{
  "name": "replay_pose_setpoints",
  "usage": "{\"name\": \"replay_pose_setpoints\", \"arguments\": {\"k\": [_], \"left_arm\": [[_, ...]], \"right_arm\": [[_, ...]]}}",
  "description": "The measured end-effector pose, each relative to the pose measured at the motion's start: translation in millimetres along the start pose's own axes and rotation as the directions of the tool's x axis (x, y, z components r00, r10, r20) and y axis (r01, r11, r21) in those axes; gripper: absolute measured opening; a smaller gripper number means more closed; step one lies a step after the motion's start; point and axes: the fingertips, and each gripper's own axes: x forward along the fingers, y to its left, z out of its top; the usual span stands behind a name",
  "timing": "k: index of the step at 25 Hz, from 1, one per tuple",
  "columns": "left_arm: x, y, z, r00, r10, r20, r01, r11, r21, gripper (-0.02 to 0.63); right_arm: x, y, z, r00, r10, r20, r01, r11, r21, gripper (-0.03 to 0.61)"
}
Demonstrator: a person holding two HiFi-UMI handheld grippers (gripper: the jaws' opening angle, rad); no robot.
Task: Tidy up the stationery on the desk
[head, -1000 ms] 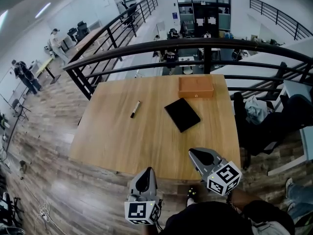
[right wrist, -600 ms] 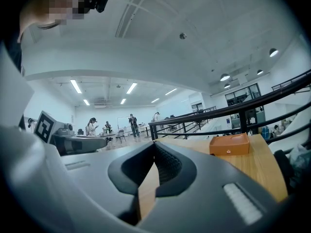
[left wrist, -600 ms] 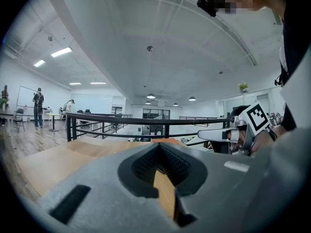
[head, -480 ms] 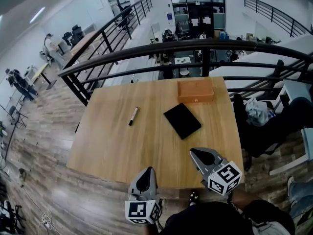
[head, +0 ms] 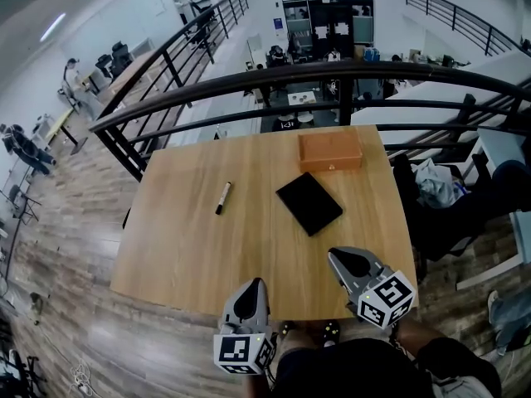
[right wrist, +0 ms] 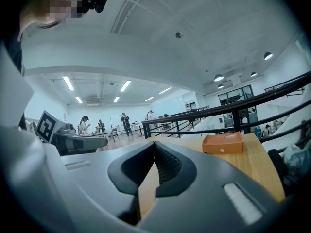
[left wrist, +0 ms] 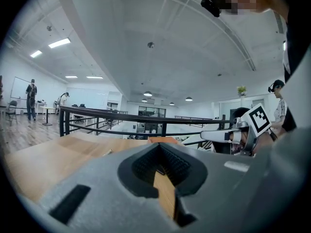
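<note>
Left tool point(head: 252, 287) and right tool point(head: 340, 258) were both closed and empty at the near edge of the table point(head: 191, 247). Marker point(head: 223, 197) lay mid-left, black notebook point(head: 309, 203) centre, wooden box point(head: 331, 151) far edge. Best approach looked like: open left tool first, pinch marker across its barrel.

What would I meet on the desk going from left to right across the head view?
marker pen → black notebook → wooden box, which lies farther back and only slightly further right than the notebook.
</note>
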Motion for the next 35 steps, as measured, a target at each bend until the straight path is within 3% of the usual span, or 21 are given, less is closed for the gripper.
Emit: {"name": "replay_pose_setpoints", "arguments": {"k": [13, 35], "left_arm": [[79, 37, 32, 0.982, -0.186, -0.028, 0.187, 0.982, 0.033, -0.005], [158, 80, 20, 0.964, -0.245, -0.100, 0.244, 0.970, -0.024, 0.000]], "right_arm": [[43, -30, 22, 0.985, -0.172, 0.015, 0.171, 0.985, 0.025, 0.012], [90, -95, 24, 0.956, -0.294, -0.007, 0.294, 0.955, 0.039, 0.014]]}}
